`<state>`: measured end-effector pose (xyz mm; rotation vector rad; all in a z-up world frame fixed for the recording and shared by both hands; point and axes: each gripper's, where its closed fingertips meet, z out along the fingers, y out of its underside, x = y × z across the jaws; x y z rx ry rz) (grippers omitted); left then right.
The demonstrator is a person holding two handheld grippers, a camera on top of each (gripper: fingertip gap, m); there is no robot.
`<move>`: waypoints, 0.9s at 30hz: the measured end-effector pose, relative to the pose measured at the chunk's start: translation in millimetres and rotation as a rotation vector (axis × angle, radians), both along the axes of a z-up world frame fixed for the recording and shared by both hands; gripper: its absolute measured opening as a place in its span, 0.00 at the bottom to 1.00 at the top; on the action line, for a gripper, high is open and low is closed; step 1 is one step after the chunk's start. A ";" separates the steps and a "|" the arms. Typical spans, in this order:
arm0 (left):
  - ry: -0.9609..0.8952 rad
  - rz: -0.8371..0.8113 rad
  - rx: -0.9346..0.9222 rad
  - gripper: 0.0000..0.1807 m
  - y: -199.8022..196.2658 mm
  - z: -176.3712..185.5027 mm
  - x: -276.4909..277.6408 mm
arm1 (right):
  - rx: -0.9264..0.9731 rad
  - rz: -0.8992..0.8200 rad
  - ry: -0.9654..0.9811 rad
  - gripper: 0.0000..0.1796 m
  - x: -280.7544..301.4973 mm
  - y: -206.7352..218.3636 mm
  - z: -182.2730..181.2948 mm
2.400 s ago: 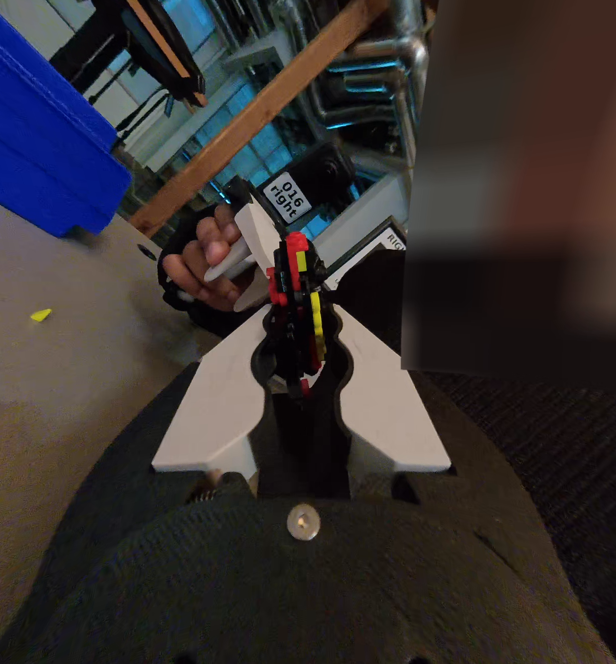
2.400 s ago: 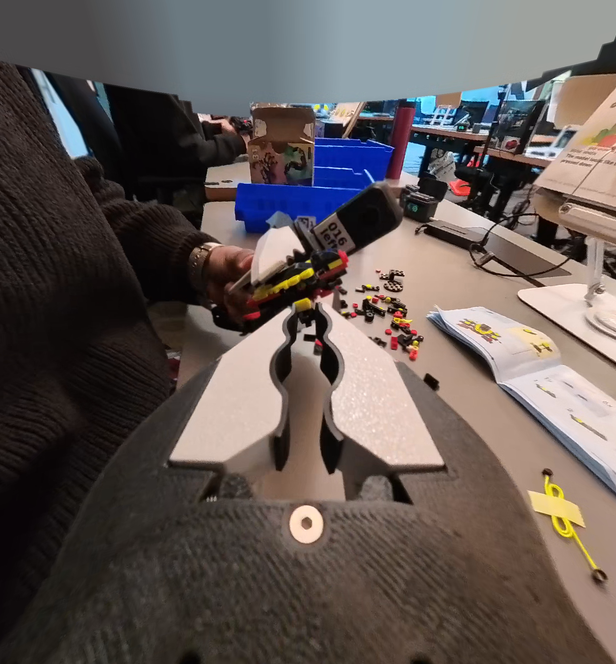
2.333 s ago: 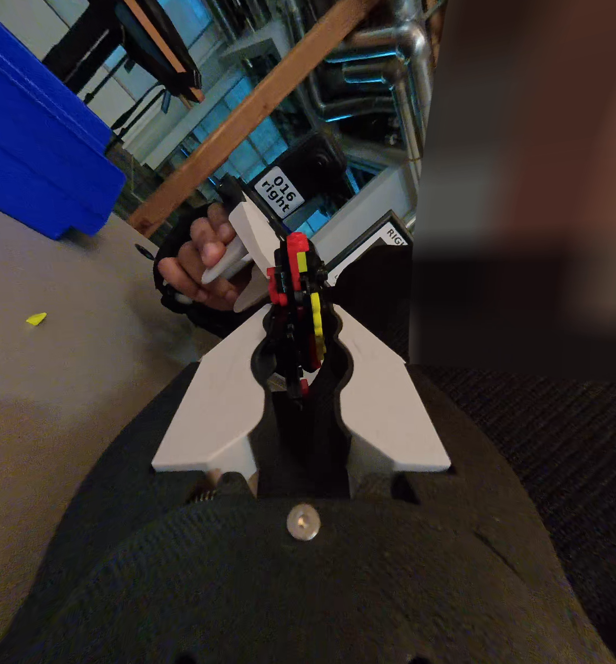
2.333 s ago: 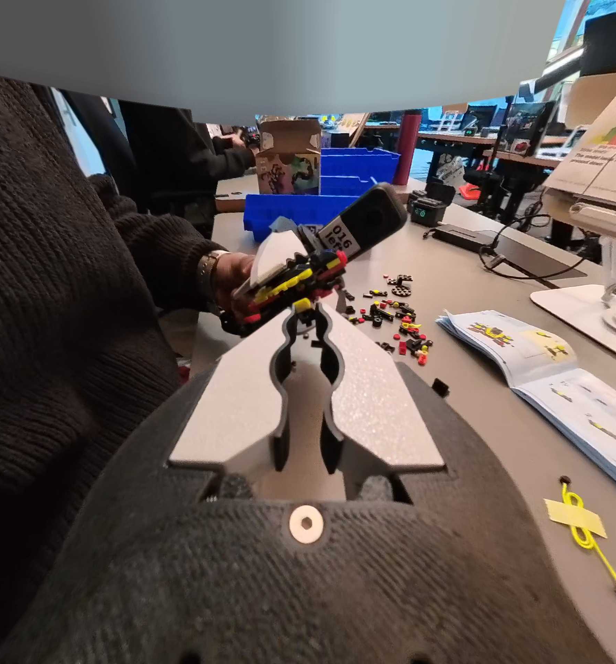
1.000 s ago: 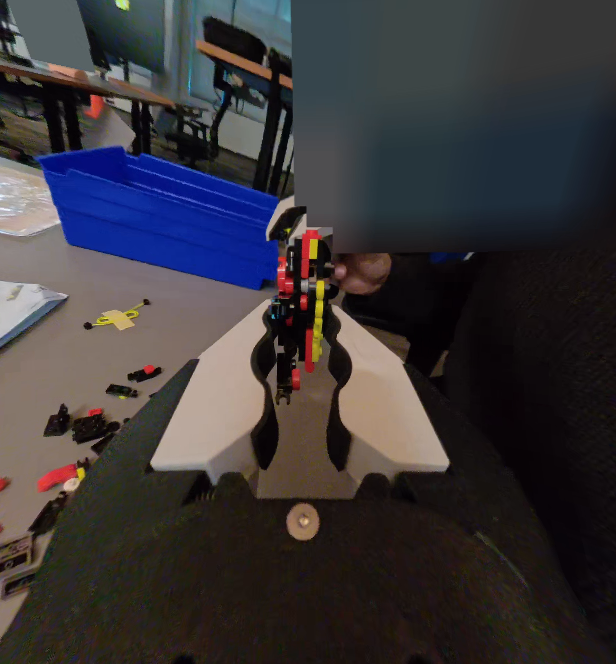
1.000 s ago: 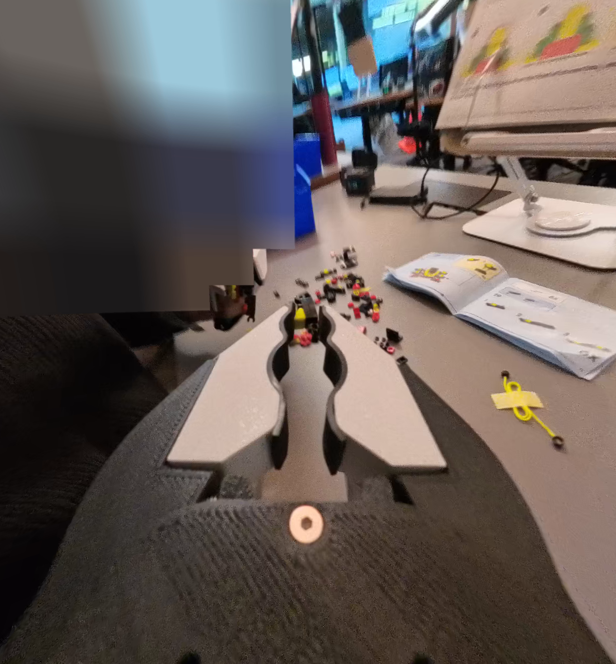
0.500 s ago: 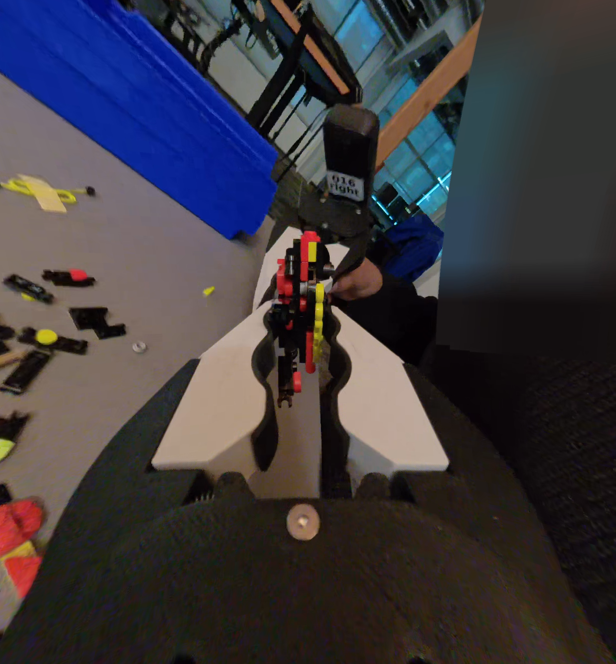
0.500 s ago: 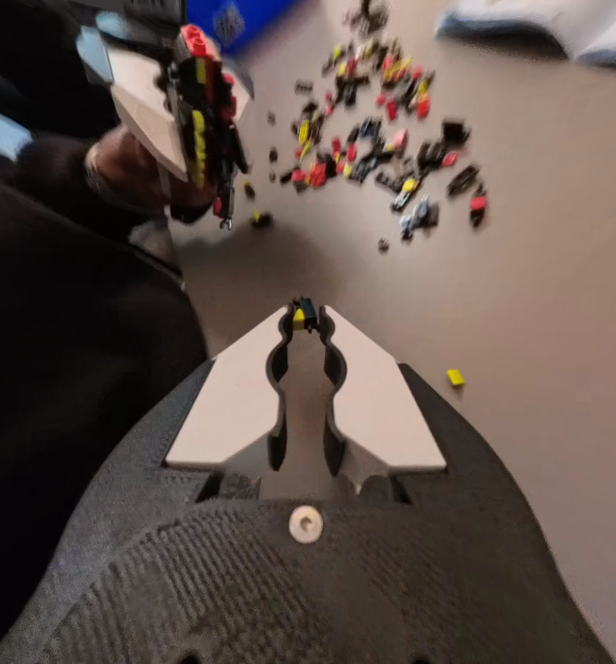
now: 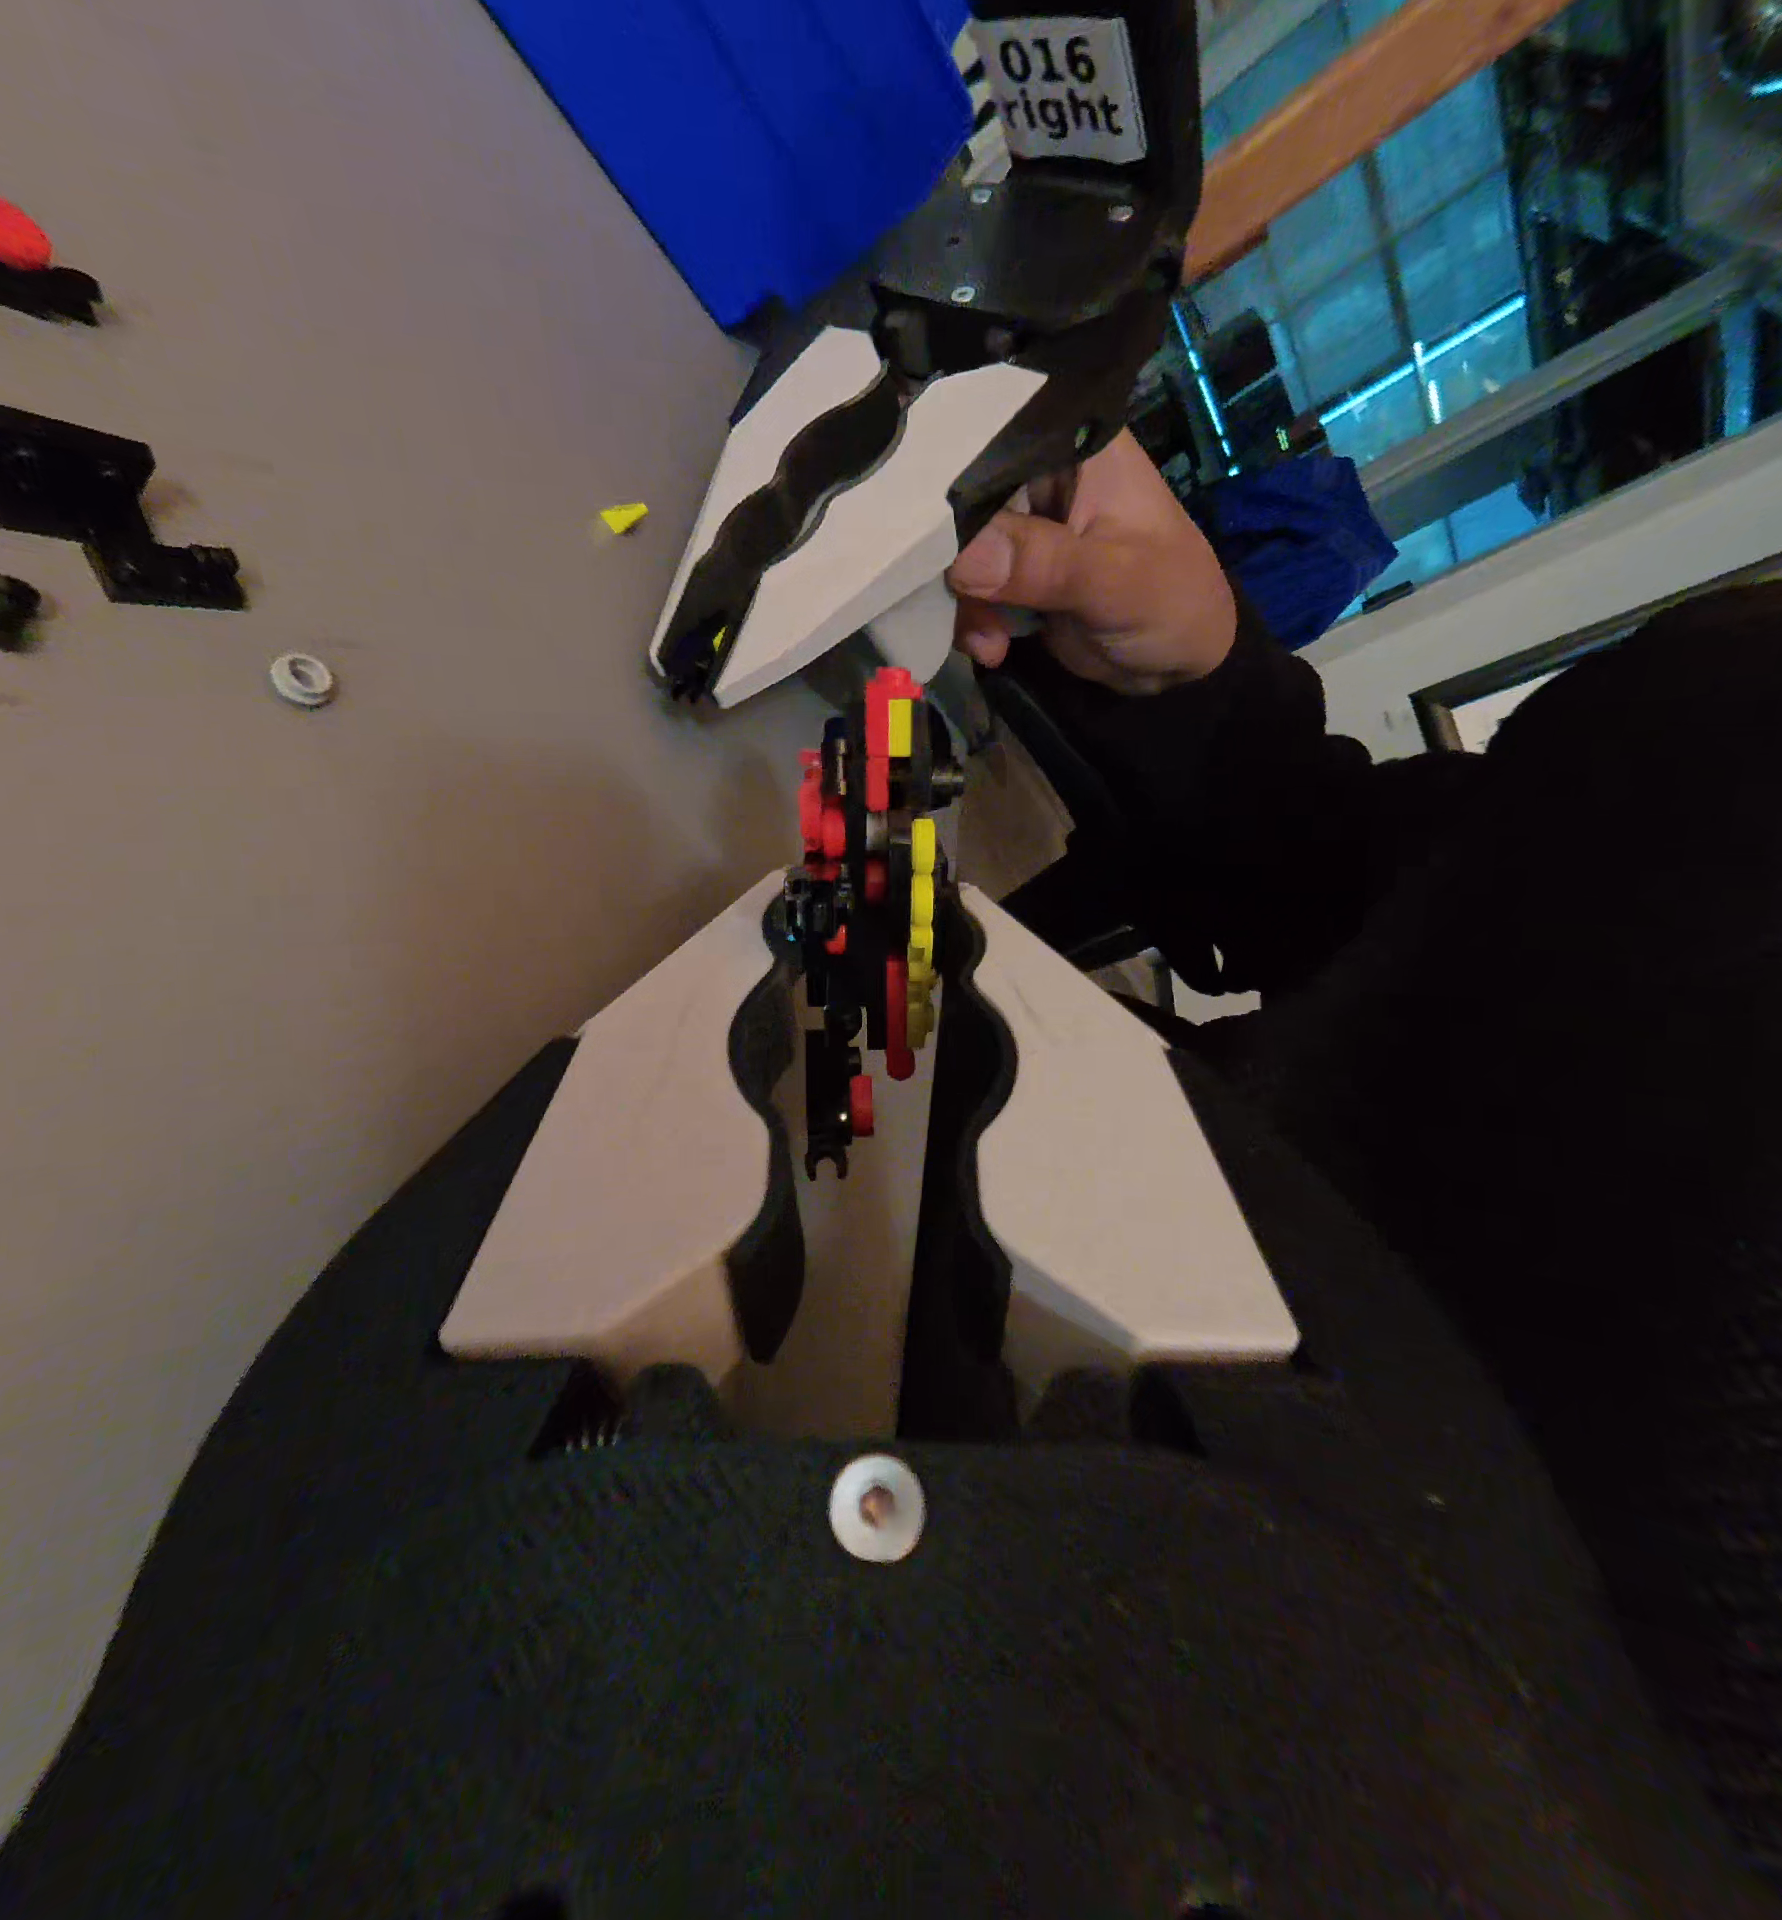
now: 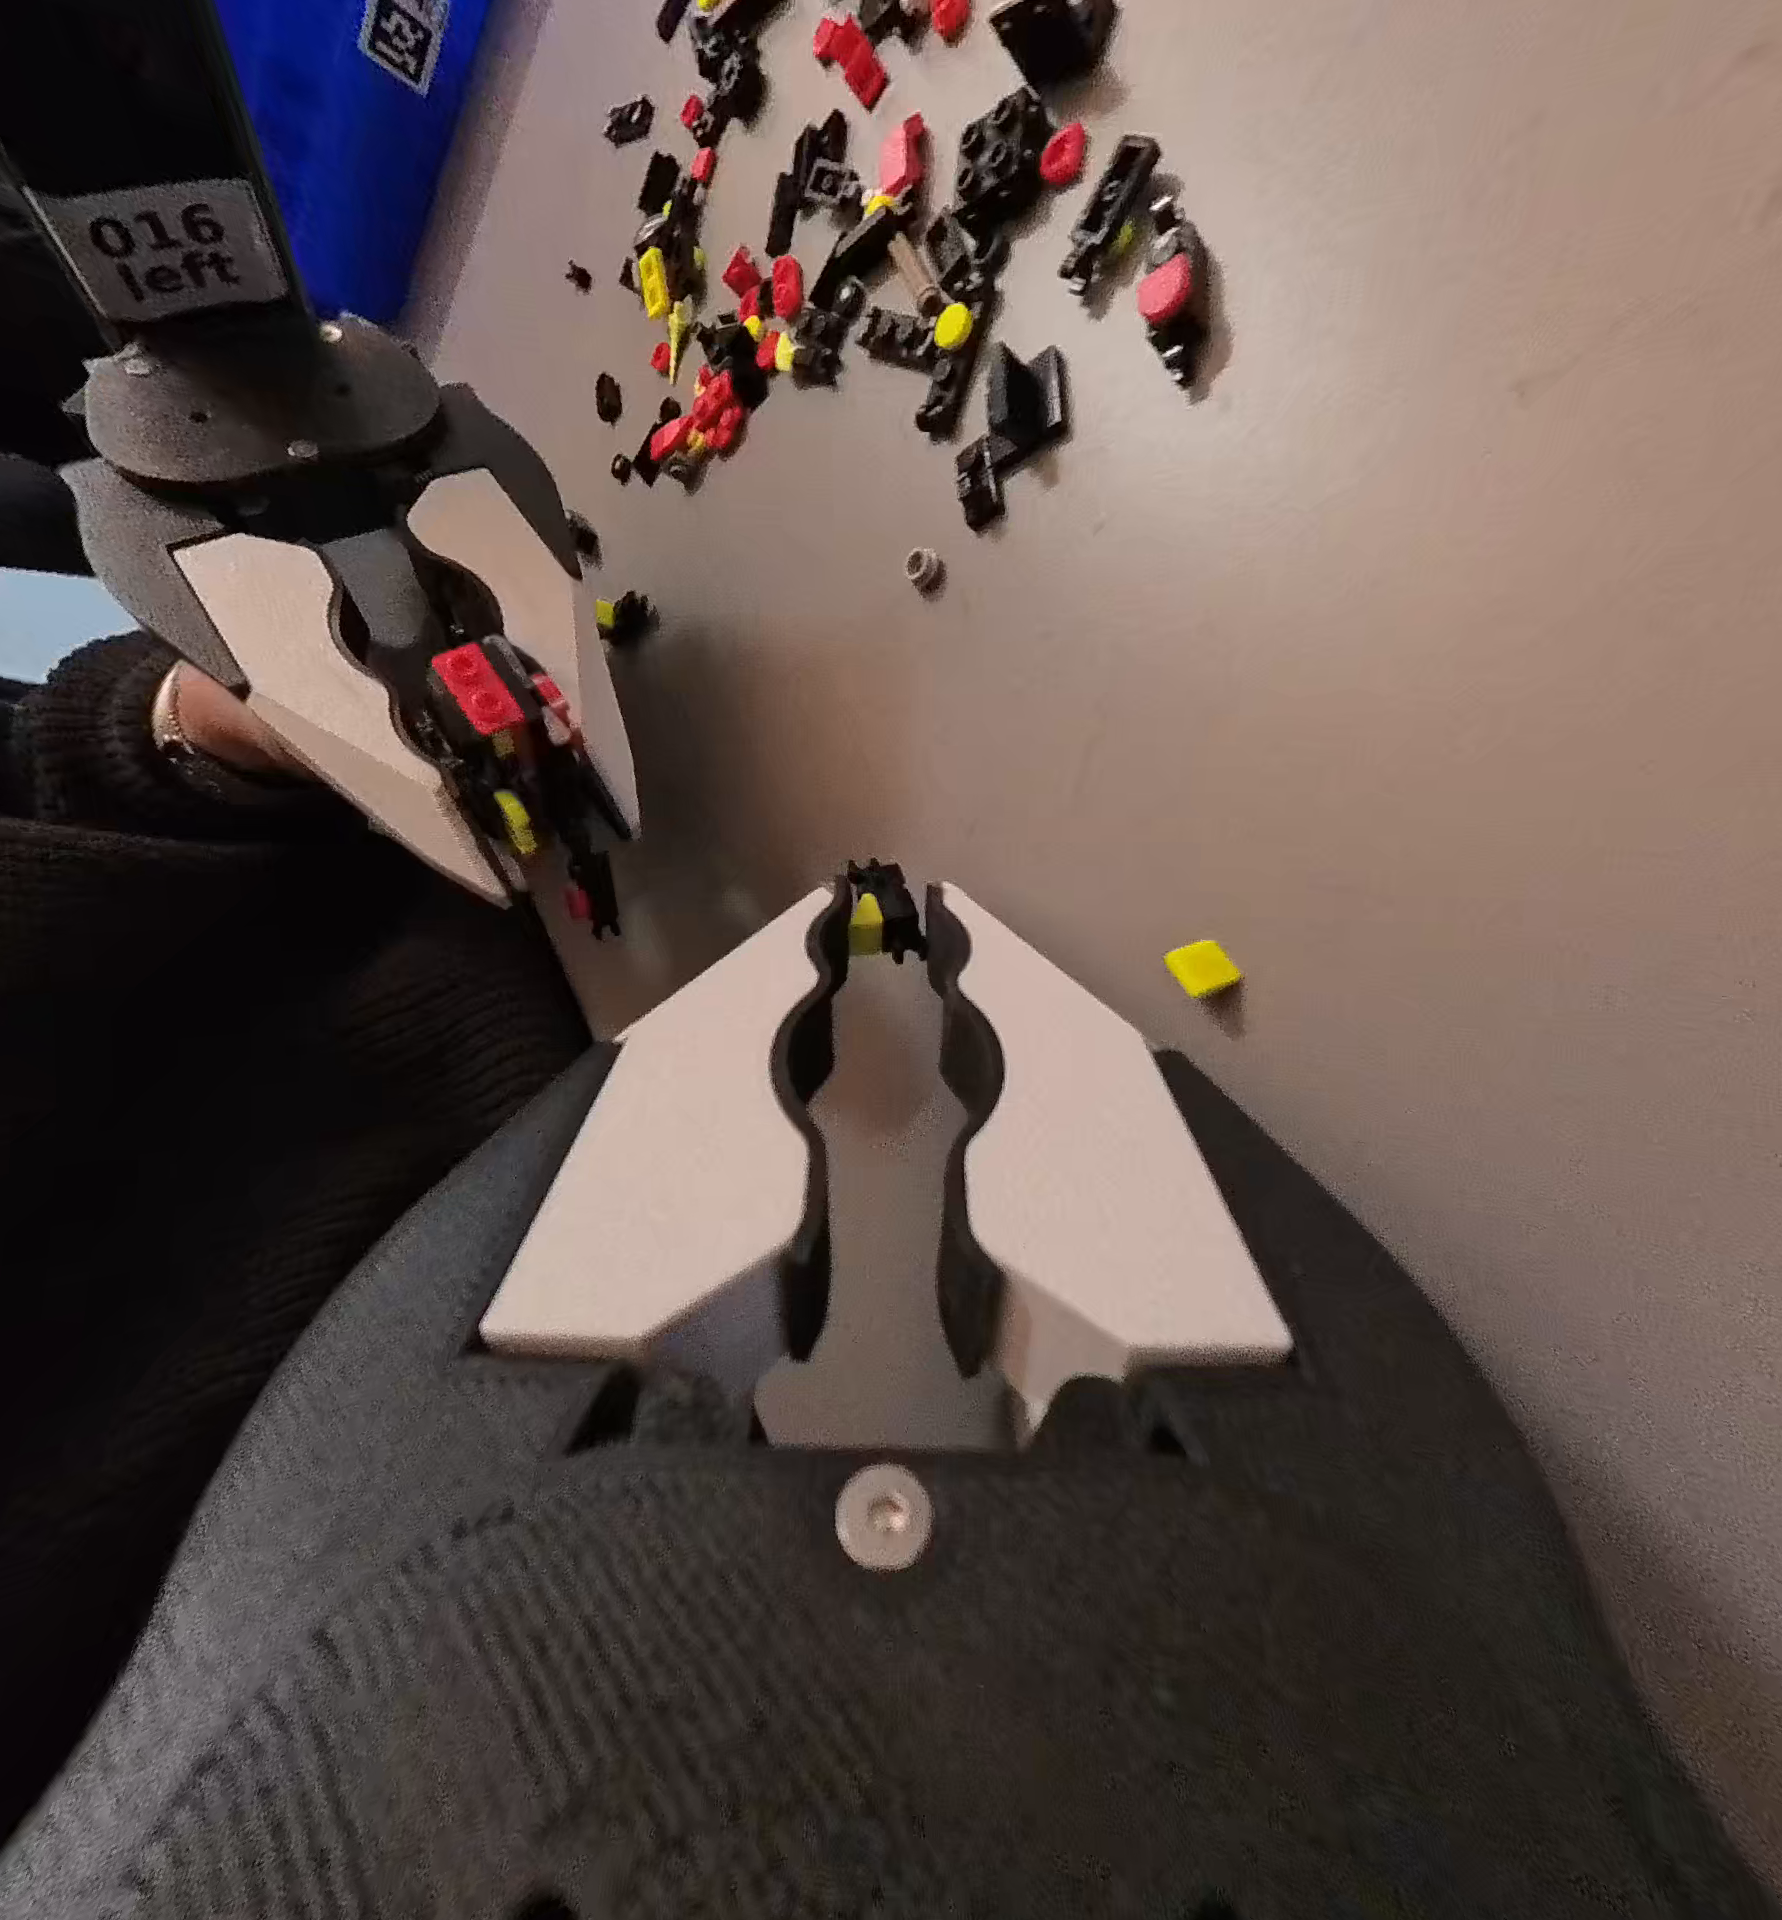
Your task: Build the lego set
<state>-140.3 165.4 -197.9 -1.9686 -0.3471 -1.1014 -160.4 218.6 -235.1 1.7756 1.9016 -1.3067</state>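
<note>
1. The partly built lego model [image 9: 871, 914], black, red and yellow, sits clamped between the left gripper [image 9: 866, 904] fingers, above the surface [image 9: 347, 935].
2. The right gripper [image 10: 882, 914] fingers pinch a small black and yellow piece [image 10: 874, 916] at their tips, near the model.
3. Loose bricks [image 10: 866, 260] lie beyond the fingers.
4. Step in hand, likely: adding this piece. Next calls for aligning it with the model and pressing.

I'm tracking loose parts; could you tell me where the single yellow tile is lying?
In the right wrist view the yellow tile lies alone on the table, just right of the right gripper.
</note>
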 end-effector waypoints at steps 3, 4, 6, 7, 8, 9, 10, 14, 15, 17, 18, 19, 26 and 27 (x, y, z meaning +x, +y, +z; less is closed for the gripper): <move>-0.002 0.007 -0.016 0.12 -2.0 -4.4 -3.7 | 0.005 -0.018 -0.004 0.07 -2.0 3.3 -1.7; -0.010 0.009 -0.020 0.12 -2.2 -5.1 -4.4 | 0.011 -0.023 -0.008 0.09 -2.3 4.3 -3.0; -0.016 0.007 -0.032 0.12 -2.5 -7.4 -5.3 | 0.007 -0.028 -0.025 0.13 -2.7 5.3 -5.4; -0.016 0.005 -0.037 0.12 -2.6 -8.6 -5.4 | -0.009 -0.026 -0.027 0.13 -2.5 4.7 -4.6; -0.017 0.004 -0.041 0.12 -2.7 -9.8 -5.6 | -0.021 -0.029 -0.020 0.12 -3.2 5.2 -3.0; -0.020 0.004 -0.044 0.12 -2.8 -10.4 -5.9 | -0.030 -0.035 0.002 0.12 -4.9 6.8 0.2; -0.027 0.003 -0.043 0.12 -2.8 -10.4 -6.2 | -0.036 -0.043 0.037 0.12 -7.0 9.3 4.9; -0.062 0.008 -0.041 0.12 -2.4 -10.2 -8.6 | -0.039 -0.093 0.244 0.13 -17.4 26.3 37.9; -0.074 0.010 -0.041 0.12 -2.3 -10.1 -8.9 | -0.051 -0.092 0.306 0.13 -18.7 26.6 49.1; -0.085 0.015 -0.037 0.12 -1.7 -9.8 -9.7 | -0.080 -0.075 0.402 0.14 -19.2 19.4 66.6; -0.084 0.017 -0.035 0.12 -1.2 -9.7 -9.8 | -0.100 -0.058 0.424 0.15 -18.7 11.8 71.6; -0.080 0.022 -0.032 0.12 -0.5 -9.2 -10.3 | -0.117 -0.047 0.425 0.17 -19.1 3.5 73.3; -0.022 0.006 0.012 0.12 1.6 -1.4 -4.9 | -0.193 0.018 0.295 0.25 -22.4 -42.6 55.8; -0.032 0.006 0.023 0.11 1.9 1.0 -4.4 | -0.207 0.032 0.279 0.25 -21.3 -47.1 54.1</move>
